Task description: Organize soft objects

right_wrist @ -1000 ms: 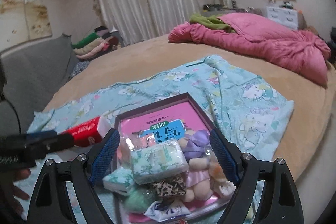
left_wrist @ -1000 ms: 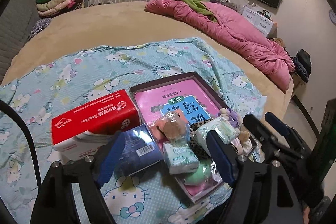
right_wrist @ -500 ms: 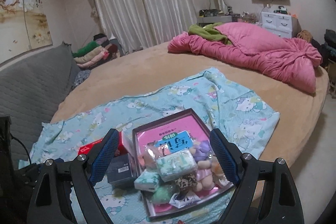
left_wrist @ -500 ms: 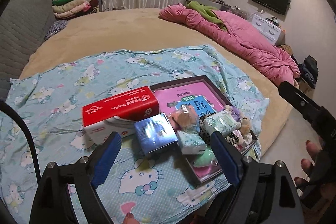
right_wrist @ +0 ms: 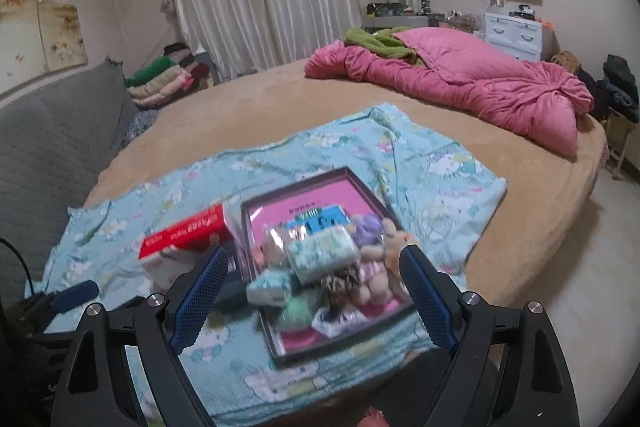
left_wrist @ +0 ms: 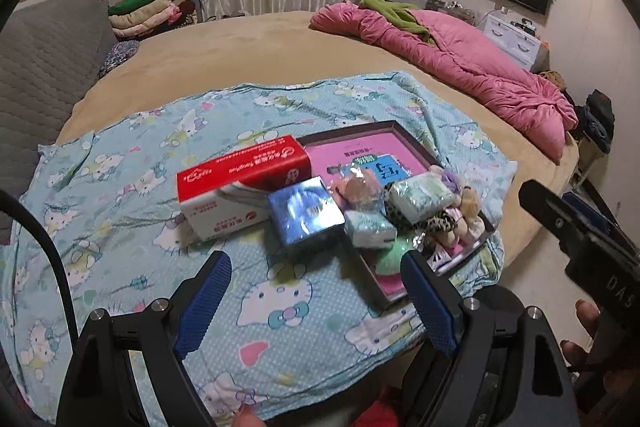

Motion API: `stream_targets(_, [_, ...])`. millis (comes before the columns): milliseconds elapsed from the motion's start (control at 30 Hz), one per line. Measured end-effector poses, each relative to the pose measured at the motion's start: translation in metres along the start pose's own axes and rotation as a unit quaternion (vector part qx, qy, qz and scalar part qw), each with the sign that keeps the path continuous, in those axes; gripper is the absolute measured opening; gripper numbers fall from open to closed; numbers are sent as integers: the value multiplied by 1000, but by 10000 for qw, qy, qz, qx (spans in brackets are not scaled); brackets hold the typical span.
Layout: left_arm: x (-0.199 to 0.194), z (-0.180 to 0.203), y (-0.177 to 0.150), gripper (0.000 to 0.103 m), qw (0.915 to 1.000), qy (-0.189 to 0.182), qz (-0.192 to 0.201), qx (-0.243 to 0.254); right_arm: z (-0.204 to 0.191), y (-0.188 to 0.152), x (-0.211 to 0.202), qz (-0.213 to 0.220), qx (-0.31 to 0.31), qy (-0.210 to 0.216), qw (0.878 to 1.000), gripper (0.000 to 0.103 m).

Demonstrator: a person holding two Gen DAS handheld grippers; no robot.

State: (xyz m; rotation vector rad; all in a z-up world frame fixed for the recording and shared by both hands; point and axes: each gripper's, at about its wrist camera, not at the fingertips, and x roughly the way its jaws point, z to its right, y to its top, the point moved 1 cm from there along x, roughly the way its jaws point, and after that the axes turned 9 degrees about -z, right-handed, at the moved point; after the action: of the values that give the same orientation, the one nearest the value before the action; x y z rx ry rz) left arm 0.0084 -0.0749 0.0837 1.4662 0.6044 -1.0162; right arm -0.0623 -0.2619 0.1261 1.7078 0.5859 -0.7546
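Observation:
A dark tray [left_wrist: 362, 129] [right_wrist: 298, 177] with a pink book in it lies on a Hello Kitty cloth [left_wrist: 120, 187] on the bed. At its near end lie piled tissue packs [left_wrist: 420, 195] [right_wrist: 322, 254], small plush toys [left_wrist: 464, 203] [right_wrist: 374, 267] and a green soft thing [left_wrist: 394, 253]. A red tissue box [left_wrist: 240, 173] [right_wrist: 184, 233] and a blue foil box [left_wrist: 306, 215] stand left of the tray. My left gripper [left_wrist: 316, 303] is open and empty, held back above the cloth's near edge. My right gripper [right_wrist: 314, 301] is open and empty, just short of the pile.
A pink quilt [left_wrist: 460, 67] [right_wrist: 460, 79] with a green cloth lies at the bed's far right. Folded clothes [left_wrist: 152, 9] are stacked at the back left beside a grey sofa [right_wrist: 48, 139]. The bed edge and the floor [right_wrist: 580, 287] are to the right.
Both grippers have drawn back and up from the tray, so the pile looks smaller and farther. Both stay open and empty. The objects have not moved.

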Motion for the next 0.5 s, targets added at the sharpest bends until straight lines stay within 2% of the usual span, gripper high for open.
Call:
stream_targets(200, [3, 2, -19, 86, 9998, 12, -37, -188, -1, -22, -1, -53, -177, 37, 9998, 88])
stream_targets(500, [16, 0, -36, 86, 9992, 92, -225, -307, -4, -35, 12, -210, -344, -28, 9992, 88])
